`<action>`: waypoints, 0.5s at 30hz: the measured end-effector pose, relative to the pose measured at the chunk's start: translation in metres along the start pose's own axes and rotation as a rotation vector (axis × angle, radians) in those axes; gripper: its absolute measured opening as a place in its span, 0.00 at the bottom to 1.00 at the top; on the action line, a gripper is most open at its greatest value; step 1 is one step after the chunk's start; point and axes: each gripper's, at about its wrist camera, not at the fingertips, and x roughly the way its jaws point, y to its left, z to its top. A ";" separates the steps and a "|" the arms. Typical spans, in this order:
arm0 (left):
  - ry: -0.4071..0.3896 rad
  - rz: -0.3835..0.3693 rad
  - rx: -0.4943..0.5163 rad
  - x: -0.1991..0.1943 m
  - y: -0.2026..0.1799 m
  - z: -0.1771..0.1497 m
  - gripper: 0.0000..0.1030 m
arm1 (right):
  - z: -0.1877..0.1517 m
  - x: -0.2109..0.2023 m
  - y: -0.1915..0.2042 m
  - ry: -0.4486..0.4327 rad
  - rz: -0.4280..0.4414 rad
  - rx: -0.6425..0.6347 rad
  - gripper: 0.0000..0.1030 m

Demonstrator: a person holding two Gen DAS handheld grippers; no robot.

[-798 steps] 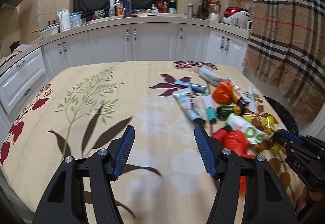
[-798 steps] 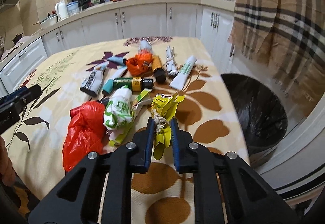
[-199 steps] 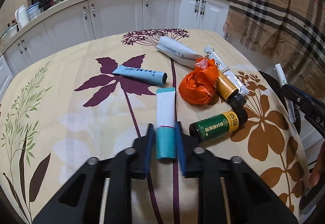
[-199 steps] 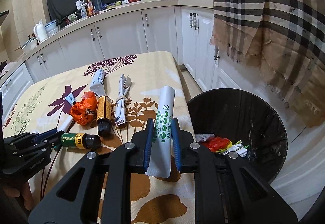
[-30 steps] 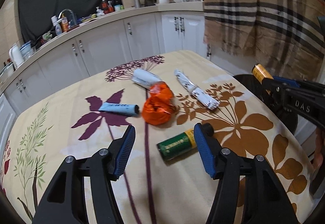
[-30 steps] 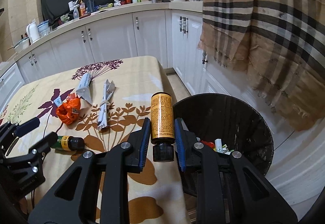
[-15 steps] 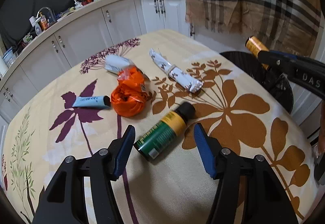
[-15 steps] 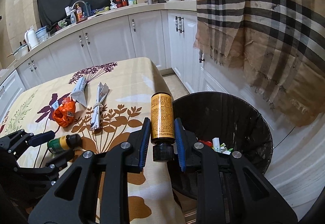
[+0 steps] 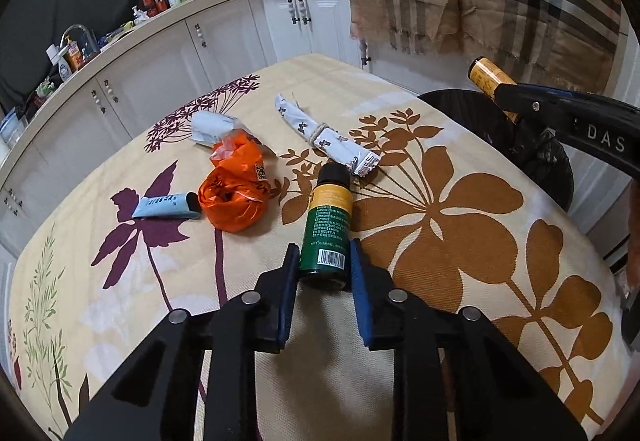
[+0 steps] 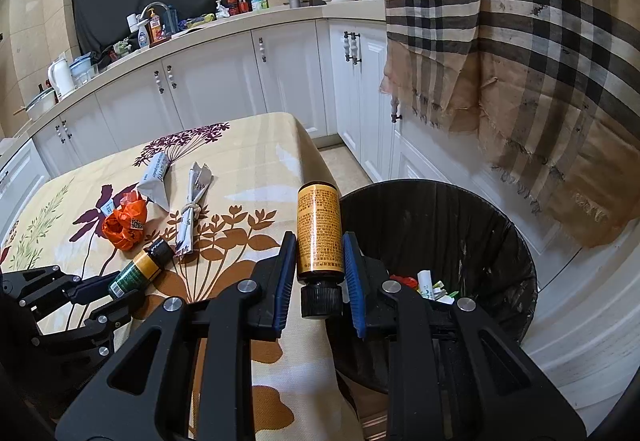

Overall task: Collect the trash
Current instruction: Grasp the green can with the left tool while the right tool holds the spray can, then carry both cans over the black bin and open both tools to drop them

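Note:
My left gripper (image 9: 323,261) is shut on a green bottle (image 9: 327,227) with a yellow band and black cap, lying on the flowered tablecloth (image 9: 440,225). The bottle also shows in the right wrist view (image 10: 138,269). My right gripper (image 10: 318,253) is shut on an orange-labelled brown bottle (image 10: 319,231), cap toward me, held at the table's right edge beside the black trash bin (image 10: 460,225). The bin holds several scraps. An orange plastic bag (image 9: 234,189), a blue tube (image 9: 166,205), a white tube (image 9: 210,127) and a tied paper roll (image 9: 326,135) lie on the table.
White kitchen cabinets (image 10: 216,81) with a cluttered counter run behind the table. A plaid cloth (image 10: 520,61) hangs at the right, above the bin. The bin (image 9: 532,153) stands on the floor by the table's right corner.
My left gripper moved forward and closed on the green bottle, which has turned to lie along the fingers. My right gripper holds the orange bottle nearly still by the bin.

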 end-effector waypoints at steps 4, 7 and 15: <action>-0.010 -0.001 -0.008 -0.002 0.002 -0.001 0.24 | 0.000 0.000 0.000 0.000 0.000 -0.001 0.23; -0.028 0.009 -0.021 -0.006 0.004 -0.001 0.24 | 0.000 -0.001 0.000 -0.001 0.000 0.000 0.23; -0.042 0.025 -0.051 -0.009 0.010 0.000 0.24 | 0.000 0.000 0.000 -0.002 -0.001 -0.002 0.23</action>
